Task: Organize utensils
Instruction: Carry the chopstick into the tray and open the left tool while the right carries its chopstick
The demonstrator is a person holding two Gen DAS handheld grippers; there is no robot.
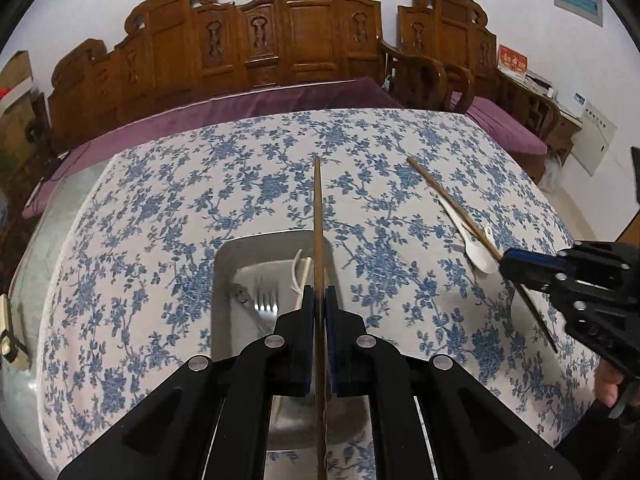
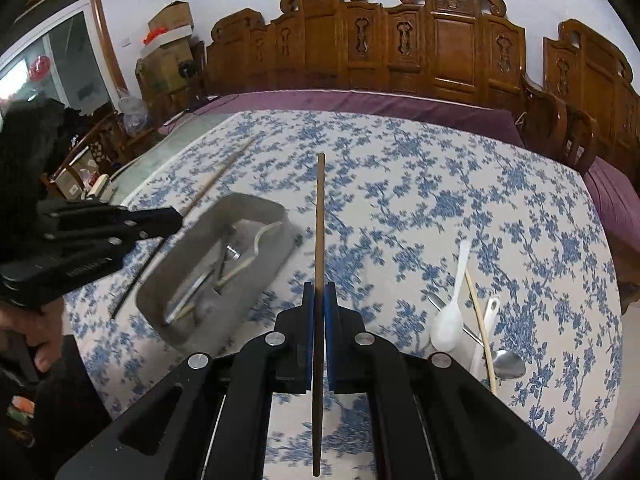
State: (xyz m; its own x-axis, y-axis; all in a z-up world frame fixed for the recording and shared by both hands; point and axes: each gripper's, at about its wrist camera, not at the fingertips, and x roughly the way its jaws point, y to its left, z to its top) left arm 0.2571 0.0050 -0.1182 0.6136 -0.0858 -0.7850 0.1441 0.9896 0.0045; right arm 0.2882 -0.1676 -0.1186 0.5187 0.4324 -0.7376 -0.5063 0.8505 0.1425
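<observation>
Chopsticks: one brown stick clamped in the left gripper, held above the metal tray; a second brown stick clamped in the right gripper, over the floral tablecloth. Tray holds a fork and pale utensils. White spoon lies on the cloth. Red sign on wall, writing unreadable. Lettering on left gripper body too blurred to read.

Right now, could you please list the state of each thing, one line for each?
Left gripper: shut on a brown chopstick.
Right gripper: shut on another brown chopstick.
Metal tray: on the cloth, holding some utensils.
White spoon: lying on the tablecloth, outside the tray.
</observation>
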